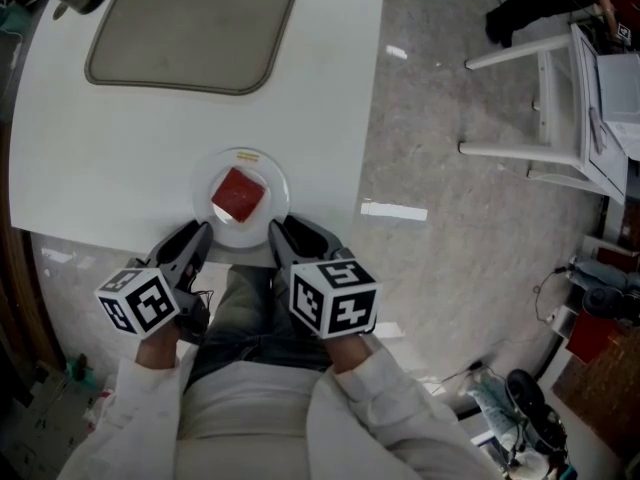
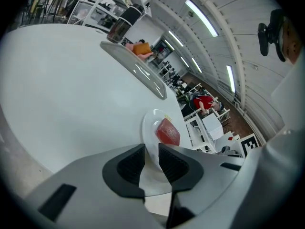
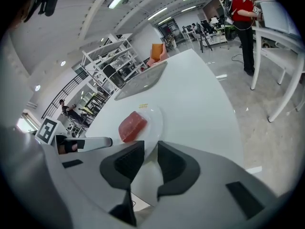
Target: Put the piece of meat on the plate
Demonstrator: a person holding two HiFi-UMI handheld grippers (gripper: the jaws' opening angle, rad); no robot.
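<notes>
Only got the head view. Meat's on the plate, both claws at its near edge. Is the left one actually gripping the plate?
Observer: Yes. In the left gripper view, the left claw is shut on the plate, with the near rim between its jaws.
Operator: Right one?
Observer: Same. In the right gripper view, the right claw pinches the near rim, with the meat just beyond its jaws and not touched.

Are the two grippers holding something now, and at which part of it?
Both hold the plate by its near rim: the left gripper on the left side, the right gripper on the right. The meat lies on it, untouched.
</notes>
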